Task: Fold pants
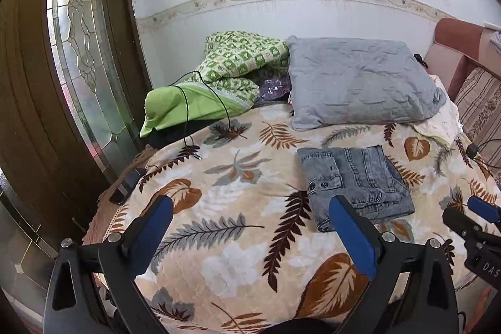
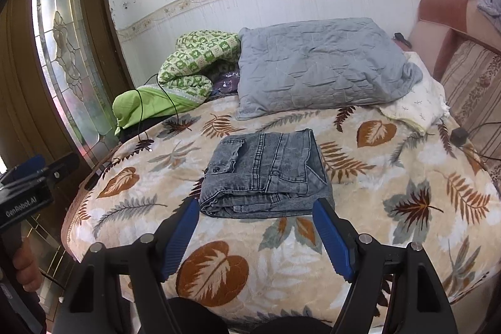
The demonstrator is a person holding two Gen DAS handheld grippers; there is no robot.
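From the left wrist camera, the left gripper (image 1: 250, 227) hangs over the leaf-patterned blanket (image 1: 225, 183) with its blue fingers spread wide and nothing between them. The pants (image 1: 353, 183), grey denim, lie folded into a compact bundle on the blanket, ahead and to the right of this gripper; the right-hand finger's tip overlaps the bundle's near edge in the view, though whether it touches the cloth cannot be told. The right gripper (image 1: 476, 215) shows at the right edge, its finger spacing not readable from here. Behind the pants a grey pillow (image 1: 360, 83) rests near the wall, with a green patterned quilt (image 1: 231, 68) bunched to its left and a black cable (image 1: 191, 102) trailing over the green cloth onto the blanket. A wooden door with a glass panel (image 1: 81, 52) stands on the left.

From the right wrist camera, the right gripper (image 2: 256, 227) is likewise spread wide and empty, hovering just in front of the folded pants (image 2: 266, 171), which sit centred between its fingers, the pocket flap and buttons facing up. The left gripper (image 2: 34, 174) appears at the left edge. The grey pillow (image 2: 319, 64) lies beyond the pants, and a small black charger (image 2: 458, 136) rests on the blanket (image 2: 391, 171) to the right.
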